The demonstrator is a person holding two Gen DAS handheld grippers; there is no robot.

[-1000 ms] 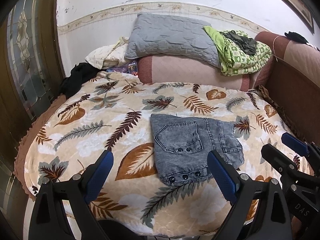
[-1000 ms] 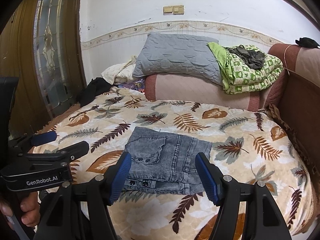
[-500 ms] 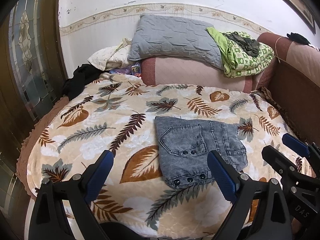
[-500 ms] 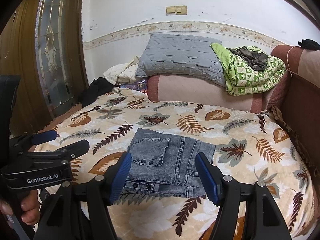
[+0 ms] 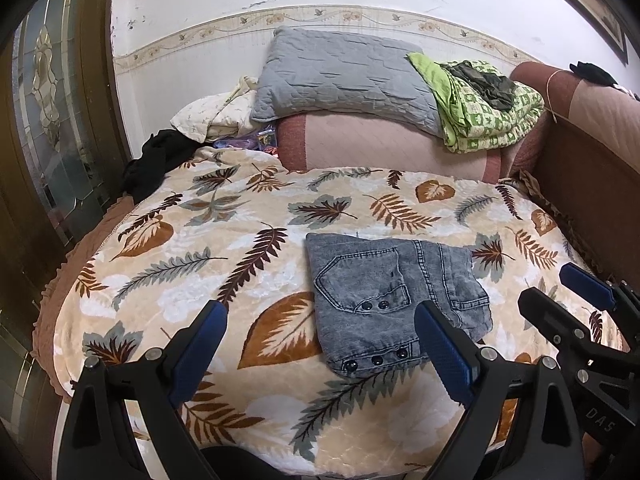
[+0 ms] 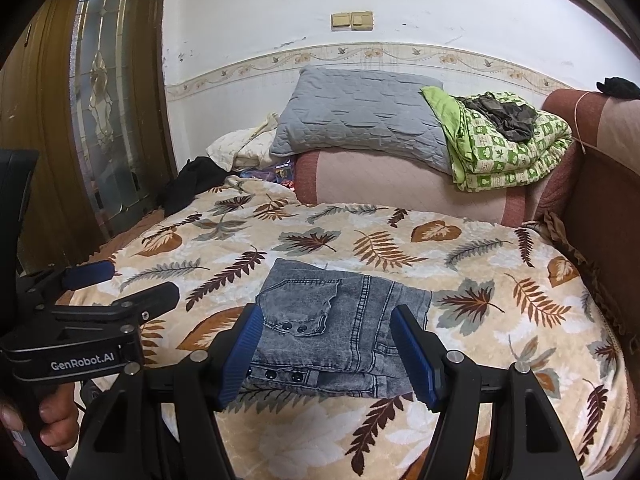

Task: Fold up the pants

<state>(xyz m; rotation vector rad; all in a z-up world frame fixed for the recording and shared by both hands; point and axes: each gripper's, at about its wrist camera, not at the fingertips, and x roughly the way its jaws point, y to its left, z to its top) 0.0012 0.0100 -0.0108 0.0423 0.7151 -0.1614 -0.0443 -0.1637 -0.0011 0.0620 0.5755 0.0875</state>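
Grey denim pants point(image 5: 394, 296) point(image 6: 340, 332) lie folded into a compact rectangle on the leaf-print bedspread point(image 5: 208, 248) point(image 6: 500, 320), pocket and snap buttons facing up. My left gripper point(image 5: 320, 346) hangs open above the near edge of the bed, just left of the pants, its blue pads empty. My right gripper point(image 6: 328, 350) is open too, held in front of the pants with nothing between its fingers. Each gripper shows in the other's view: the right one point(image 5: 576, 292) at the right edge, the left one point(image 6: 116, 284) at the left, a hand gripping its handle.
At the head of the bed a grey pillow point(image 5: 344, 76) rests on a pink bolster point(image 5: 384, 148), beside a green patterned quilt point(image 5: 488, 108). Black clothing point(image 5: 156, 164) lies at the far left corner. A brown sofa side point(image 5: 592, 176) borders the right; a wooden glass door point(image 6: 108, 120) stands left.
Both views drifted a touch, so the pants sit slightly lower and more to the right in the pictures. The pants and both grippers' jaws look the same.
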